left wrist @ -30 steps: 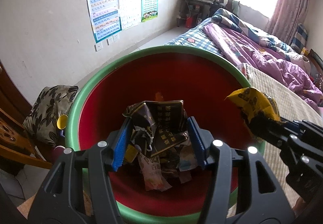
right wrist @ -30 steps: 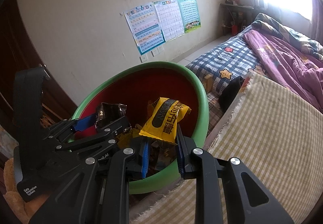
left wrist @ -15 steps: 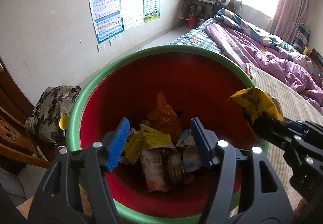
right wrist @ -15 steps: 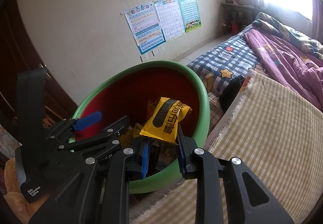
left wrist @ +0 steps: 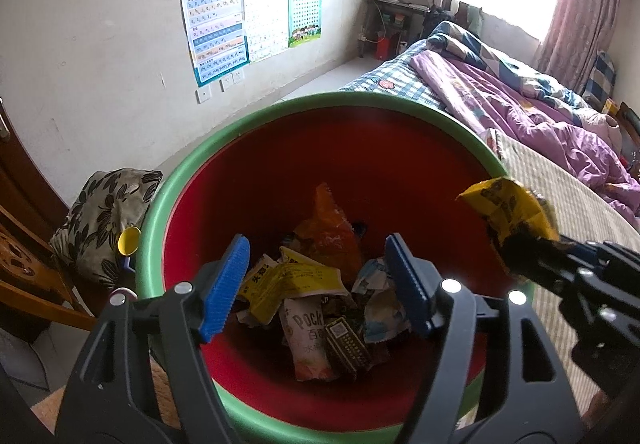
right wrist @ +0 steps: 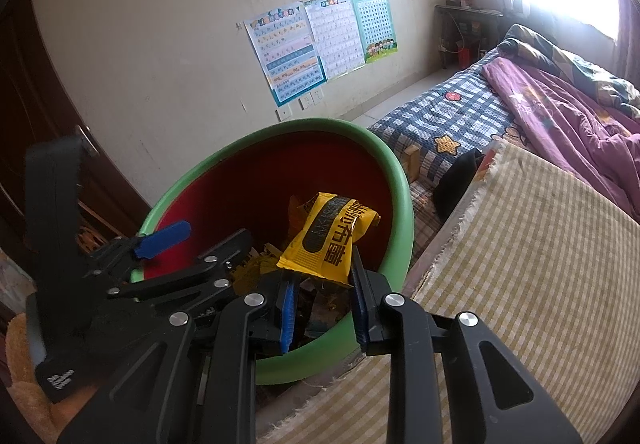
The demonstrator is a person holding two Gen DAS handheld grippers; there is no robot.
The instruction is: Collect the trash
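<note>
Looks light, thin and crinkly, this yellow wrapper (right wrist: 330,240), pinched at its bottom edge by the right gripper (right wrist: 322,302). Just been opening wide, the left gripper (left wrist: 316,284), nothing in it, right over the bin (left wrist: 360,99).

One bin (left wrist: 168,203), green outside and red inside, stands beside one bed (left wrist: 500,91), and two grippers reach over the bin: the left gripper (left wrist: 320,284) and the right gripper (right wrist: 322,304). One yellow wrapper (right wrist: 332,240) sits above the bin, while inside it lie at least five pieces of rubbish, among them one orange wrapper (left wrist: 328,232), one yellow packet (left wrist: 288,280) and one white packet (left wrist: 308,340); the rest of the heap is too jumbled to count exactly. Three posters (left wrist: 248,19) hang on the wall beyond the bin, and one flowered cushion (left wrist: 100,215) lies left of it.
</note>
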